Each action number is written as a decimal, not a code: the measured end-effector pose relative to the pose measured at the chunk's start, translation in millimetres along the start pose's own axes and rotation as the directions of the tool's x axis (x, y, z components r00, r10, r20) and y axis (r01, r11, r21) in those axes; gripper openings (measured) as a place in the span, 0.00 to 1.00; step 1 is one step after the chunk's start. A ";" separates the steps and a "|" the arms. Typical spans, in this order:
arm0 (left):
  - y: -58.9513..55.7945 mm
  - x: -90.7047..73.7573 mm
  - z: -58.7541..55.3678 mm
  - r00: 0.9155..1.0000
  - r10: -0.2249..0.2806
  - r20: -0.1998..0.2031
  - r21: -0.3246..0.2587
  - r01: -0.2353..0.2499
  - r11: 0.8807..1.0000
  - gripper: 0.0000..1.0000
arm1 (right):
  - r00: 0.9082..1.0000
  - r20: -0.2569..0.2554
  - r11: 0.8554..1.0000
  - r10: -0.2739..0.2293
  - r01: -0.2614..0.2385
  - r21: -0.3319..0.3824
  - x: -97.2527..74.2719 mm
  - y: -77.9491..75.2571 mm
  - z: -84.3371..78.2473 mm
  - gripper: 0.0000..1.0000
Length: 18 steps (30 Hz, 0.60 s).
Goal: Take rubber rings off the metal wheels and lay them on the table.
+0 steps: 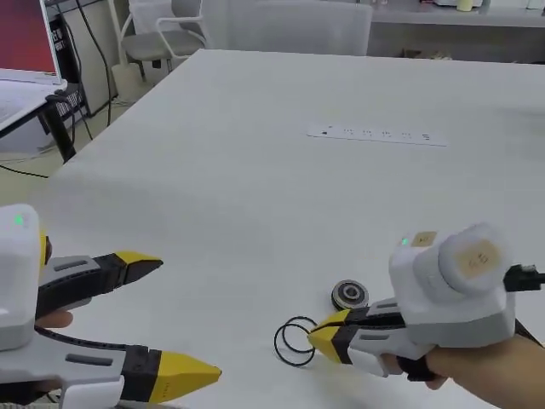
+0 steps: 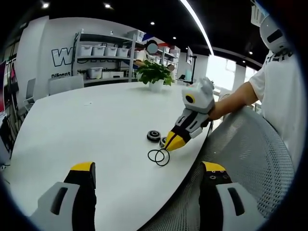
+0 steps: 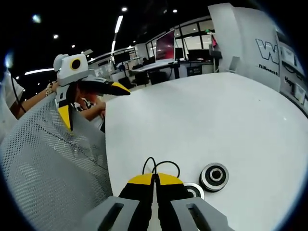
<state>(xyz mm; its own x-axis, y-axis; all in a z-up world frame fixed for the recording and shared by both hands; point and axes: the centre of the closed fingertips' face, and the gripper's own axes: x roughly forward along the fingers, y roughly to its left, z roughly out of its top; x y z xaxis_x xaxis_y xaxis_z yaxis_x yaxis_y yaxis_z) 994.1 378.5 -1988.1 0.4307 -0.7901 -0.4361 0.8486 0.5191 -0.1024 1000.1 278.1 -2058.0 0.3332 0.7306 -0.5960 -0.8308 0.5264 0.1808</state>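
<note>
Your right gripper (image 1: pixel 315 335) pinched thin black rubber rings (image 1: pixel 295 342) on the white table (image 1: pixel 255 170); your left gripper (image 1: pixel 191 318) stood spread.

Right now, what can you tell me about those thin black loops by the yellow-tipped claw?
The rubber rings are two thin black loops, overlapping and lying flat on the white table near its edge. They look soft and slightly out of round. The right claw is shut, and the loops run out from between its yellow tips, so it seems to pinch them. A metal wheel sits close by, apart from them.
</note>
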 end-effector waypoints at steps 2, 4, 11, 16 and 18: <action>0.1 0.0 0.2 1.000 0.000 0.001 0.000 0.000 1.000 0.87 | 1.000 -0.004 1.000 -0.015 0.015 -0.025 -0.2 -2.6 -0.3 0.00; 0.1 0.0 0.5 1.000 0.001 0.002 0.001 -0.001 1.000 0.87 | 1.000 -0.002 0.999 -0.016 0.016 -0.033 -0.1 -2.6 0.2 0.00; 0.2 0.0 1.1 1.000 0.004 0.004 0.005 -0.004 1.000 0.87 | 1.000 0.004 0.999 -0.019 0.019 -0.030 -2.6 -4.5 3.1 0.00; 0.1 0.0 1.6 1.000 0.005 0.006 0.005 -0.005 1.000 0.87 | 0.999 0.034 0.999 -0.036 0.036 -0.007 -8.9 -11.2 11.0 0.00; 0.0 0.0 2.1 1.000 0.005 0.009 0.006 -0.005 1.000 0.86 | 0.998 0.051 0.999 -0.042 0.042 0.001 -12.8 -14.0 15.4 0.00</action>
<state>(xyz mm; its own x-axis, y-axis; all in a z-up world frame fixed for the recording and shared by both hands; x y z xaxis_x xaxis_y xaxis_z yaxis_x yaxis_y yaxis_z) 994.8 377.8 -1986.2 0.4380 -0.7902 -0.4286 0.8481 0.5213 -0.0946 1014.3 268.1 -2040.9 0.3897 0.7291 -0.5627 -0.8158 0.5568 0.1565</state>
